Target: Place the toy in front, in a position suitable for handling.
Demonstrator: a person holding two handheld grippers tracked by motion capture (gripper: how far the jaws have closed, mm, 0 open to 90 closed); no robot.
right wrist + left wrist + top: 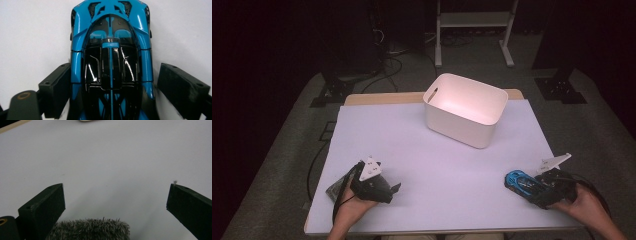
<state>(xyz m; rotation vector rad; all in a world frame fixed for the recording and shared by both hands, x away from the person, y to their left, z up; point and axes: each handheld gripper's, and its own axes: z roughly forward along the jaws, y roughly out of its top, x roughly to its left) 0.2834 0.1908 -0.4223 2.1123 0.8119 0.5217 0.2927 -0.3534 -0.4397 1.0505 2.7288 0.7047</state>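
White matte table [437, 165]; right gripper [111, 82] jaws straddle glossy blue car [111, 50]; left gripper [115, 202] jaws wide, empty.

The table [362, 98] is covered almost wholly by a white sheet [422, 165]; a strip of bare wood is left showing along the far edge. A white bin [464, 110] is set on the sheet at the far side, right of centre, slightly askew to the table edges. A blue and black toy car [521, 183] is seen lying on the sheet near the right front corner. A grey furry object [90, 230] is seen resting on the sheet near the left front edge; what it is cannot be told. The middle of the sheet is left bare.
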